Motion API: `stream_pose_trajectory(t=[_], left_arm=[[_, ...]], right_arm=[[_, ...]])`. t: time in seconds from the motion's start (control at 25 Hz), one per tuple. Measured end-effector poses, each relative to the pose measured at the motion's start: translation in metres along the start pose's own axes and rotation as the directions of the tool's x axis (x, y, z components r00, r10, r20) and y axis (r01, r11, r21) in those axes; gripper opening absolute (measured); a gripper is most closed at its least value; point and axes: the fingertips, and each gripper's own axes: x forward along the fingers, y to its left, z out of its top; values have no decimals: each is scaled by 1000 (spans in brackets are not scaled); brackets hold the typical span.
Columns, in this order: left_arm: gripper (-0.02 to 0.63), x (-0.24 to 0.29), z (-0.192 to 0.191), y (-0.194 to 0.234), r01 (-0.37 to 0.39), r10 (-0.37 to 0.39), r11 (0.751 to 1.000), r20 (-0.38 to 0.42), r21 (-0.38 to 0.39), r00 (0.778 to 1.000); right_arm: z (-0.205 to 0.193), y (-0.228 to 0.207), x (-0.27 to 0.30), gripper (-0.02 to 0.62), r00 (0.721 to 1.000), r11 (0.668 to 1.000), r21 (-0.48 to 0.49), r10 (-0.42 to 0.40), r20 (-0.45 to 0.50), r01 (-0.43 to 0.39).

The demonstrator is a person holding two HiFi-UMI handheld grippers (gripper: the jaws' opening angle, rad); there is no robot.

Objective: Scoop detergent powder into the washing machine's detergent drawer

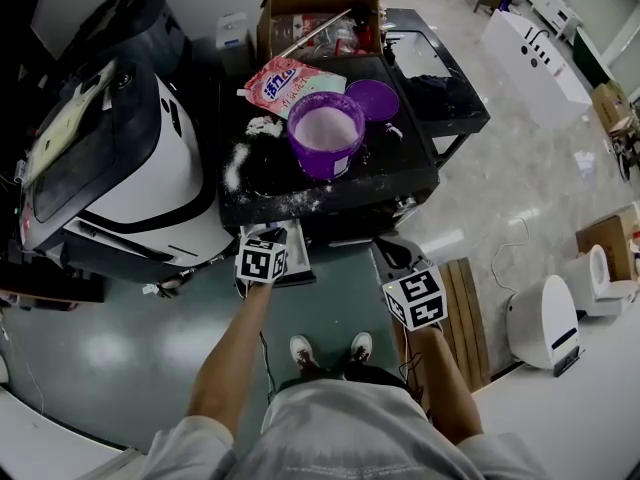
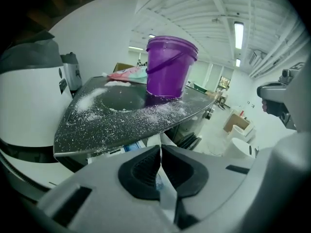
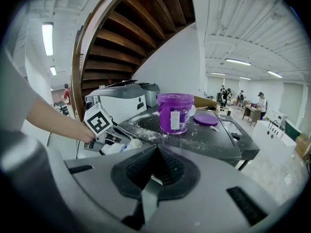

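A purple bucket (image 1: 327, 133) (image 2: 170, 67) (image 3: 175, 111) full of white powder stands on the black washer top (image 1: 395, 168), which is dusted with spilled powder (image 1: 237, 163). Its purple lid (image 1: 372, 98) (image 3: 206, 119) lies behind it, beside a pink detergent bag (image 1: 290, 83). The white detergent drawer (image 1: 297, 258) (image 3: 121, 147) sticks out below the top's front edge. My left gripper (image 1: 274, 238) (image 2: 160, 152) is at the drawer, jaws shut with a thin white edge of it between the pads. My right gripper (image 1: 393, 258) (image 3: 156, 152) hangs lower right of the drawer, shut and empty.
A large white and black machine (image 1: 130, 158) stands to the left of the washer. An open cardboard box (image 1: 320, 18) sits behind the bucket. Wooden slats (image 1: 470, 308) and a small white appliance (image 1: 545, 318) are on the floor at the right. People stand far off in the hall.
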Motion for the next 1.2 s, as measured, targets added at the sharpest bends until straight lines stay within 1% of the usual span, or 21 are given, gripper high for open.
stream_pose_trajectory(t=[0.12, 0.28, 0.48, 0.64, 0.8, 0.88, 1.0, 1.2], left_arm=[[14, -3, 0, -2, -6, 6, 1000, 9, 22, 1000], [15, -4, -2, -5, -19, 19, 996, 3, 89, 1000], [14, -9, -2, -7, -36, 35, 985, 7, 172, 999], [14, -13, -2, -7, -34, 30, 978, 21, 206, 999], [14, -16, -2, -8, -22, 13, 977, 43, 213, 999], [14, -17, -2, -10, -24, 14, 967, 42, 253, 999], [14, -19, 2, -14, -30, 18, 946, 40, 322, 999], [14, -21, 0, -15, -38, 32, 929, 22, 368, 999]], right_arm=[[1, 0, -2, 5, 1000, 1000, 0, -1, 3, 1], [-1, 2, -2, 5, 1000, 1000, 1, 0, 3, 0], [-2, 4, -4, 5, 1000, 1000, 2, 0, 4, 0], [-3, 4, -6, 5, 1000, 1000, 0, -3, 3, 3], [-2, 6, -6, 5, 1000, 1000, -2, -1, 4, 1], [0, 7, -6, 5, 1000, 1000, -4, 2, 7, -2], [1, 8, -4, 5, 1000, 1000, -6, 6, 8, -6], [1, 9, -3, 5, 1000, 1000, -7, 10, 8, -10]])
